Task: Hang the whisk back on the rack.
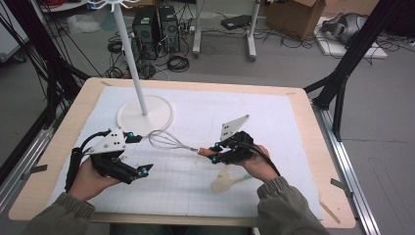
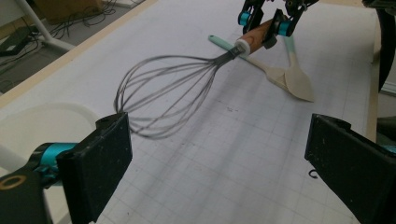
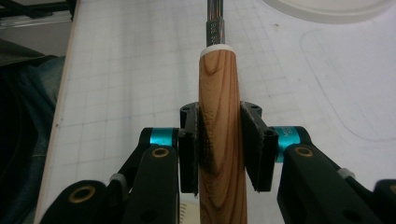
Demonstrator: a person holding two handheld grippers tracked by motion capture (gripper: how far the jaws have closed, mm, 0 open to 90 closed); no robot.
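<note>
White gridded matting covers the wooden bench point(image 1: 313, 147), and beyond its far edge lie a grey floor, tangled cables and two computer towers. On the mat's far left stands a white rack point(image 1: 145, 113), a thin pole rising from a flat round base. The right hand-held gripper point(image 1: 216, 153) pinches the whisk point(image 1: 169, 141) by its handle: in the right gripper view the two black pads press flat on either side of the smooth, grain-striped wood, below the white collar where the steel stem begins. The whisk lies roughly level, its balloon of thin grey wire loops pointing toward the rack's base and seemingly just off the mat, though I cannot tell for sure that it clears it. The left hand-held gripper point(image 1: 138, 154) hangs near the wire end with its jaws spread wide and nothing between them. A pale spatula point(image 1: 226, 183) with a teal handle lies on the mat just beside the right hand. To do this step well, I judge the grip should stay square on the handle's thicker middle, since polished tapered wood can slide through flat pads if the whisk tips. The wire loops are springy and will snag, so any support from the left side ought to meet the stiff stem, not the cage. Keep the loops clear of the pole while carrying.
</note>
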